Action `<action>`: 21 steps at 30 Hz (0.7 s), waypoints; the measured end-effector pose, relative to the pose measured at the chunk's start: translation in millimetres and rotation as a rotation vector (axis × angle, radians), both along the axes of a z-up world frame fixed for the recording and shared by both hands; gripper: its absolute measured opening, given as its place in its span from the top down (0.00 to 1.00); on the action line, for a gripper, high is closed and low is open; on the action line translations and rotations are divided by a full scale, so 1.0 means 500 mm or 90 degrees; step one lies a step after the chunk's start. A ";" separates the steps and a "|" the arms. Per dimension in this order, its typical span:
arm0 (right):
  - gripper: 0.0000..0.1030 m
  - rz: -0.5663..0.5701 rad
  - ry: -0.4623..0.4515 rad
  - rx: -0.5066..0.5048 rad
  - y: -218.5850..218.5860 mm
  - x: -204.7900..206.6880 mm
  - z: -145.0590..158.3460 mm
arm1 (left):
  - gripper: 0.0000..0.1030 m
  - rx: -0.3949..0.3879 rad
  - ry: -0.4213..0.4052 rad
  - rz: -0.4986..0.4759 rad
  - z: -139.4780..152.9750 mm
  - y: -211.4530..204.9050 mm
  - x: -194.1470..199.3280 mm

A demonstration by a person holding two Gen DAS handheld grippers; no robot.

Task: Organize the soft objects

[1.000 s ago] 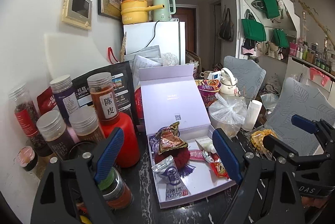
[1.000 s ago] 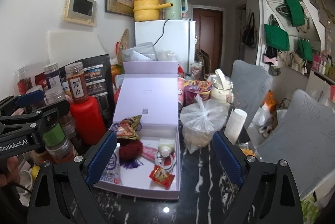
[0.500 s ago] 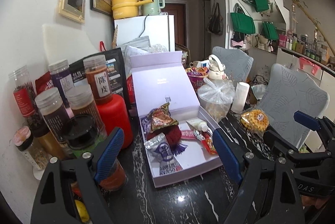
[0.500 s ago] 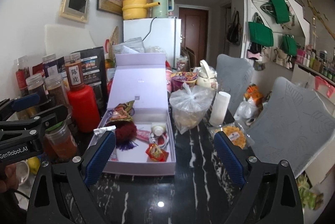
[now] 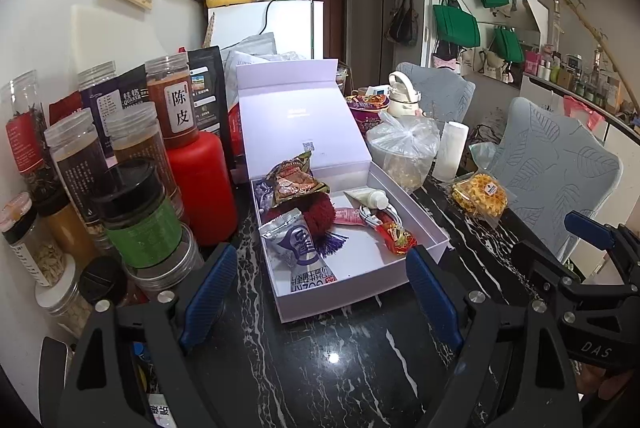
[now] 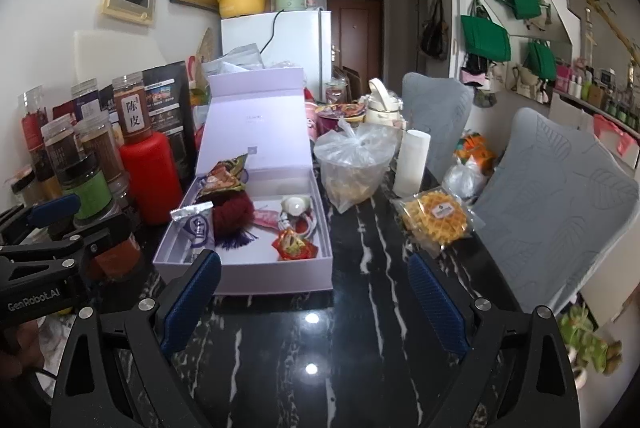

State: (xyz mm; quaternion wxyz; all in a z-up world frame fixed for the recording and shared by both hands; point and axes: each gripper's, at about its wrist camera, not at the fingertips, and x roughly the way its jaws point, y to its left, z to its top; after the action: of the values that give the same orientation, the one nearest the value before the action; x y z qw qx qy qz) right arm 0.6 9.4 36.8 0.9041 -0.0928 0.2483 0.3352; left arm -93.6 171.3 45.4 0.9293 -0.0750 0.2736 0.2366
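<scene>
We cannot read the small print on the lid of the lavender box [image 5: 308,124], the red pompom [image 5: 318,214] is partly covered by the snack packets [image 5: 294,182], and the right gripper [image 5: 592,248] is cut off at the frame edge.

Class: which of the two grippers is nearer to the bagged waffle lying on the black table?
Right. The right gripper has the waffle just ahead beside its right finger; the left gripper, facing the open lilac box, sits farther left.
</scene>
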 end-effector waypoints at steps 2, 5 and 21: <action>0.07 -0.001 0.001 -0.004 0.003 0.000 -0.002 | 0.15 -0.002 0.002 0.000 -0.003 0.001 0.001; 0.07 -0.003 0.001 -0.006 0.005 0.001 -0.004 | 0.15 -0.003 0.004 0.003 -0.004 0.003 0.000; 0.07 -0.008 0.009 -0.015 0.008 0.006 -0.016 | 0.16 -0.003 0.016 -0.012 -0.010 -0.002 0.004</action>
State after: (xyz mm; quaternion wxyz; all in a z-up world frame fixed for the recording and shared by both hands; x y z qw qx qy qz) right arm 3.4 13.4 28.8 0.9032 -0.0994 0.2594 0.3273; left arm -91.4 170.1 40.5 0.9278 -0.0717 0.2865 0.2281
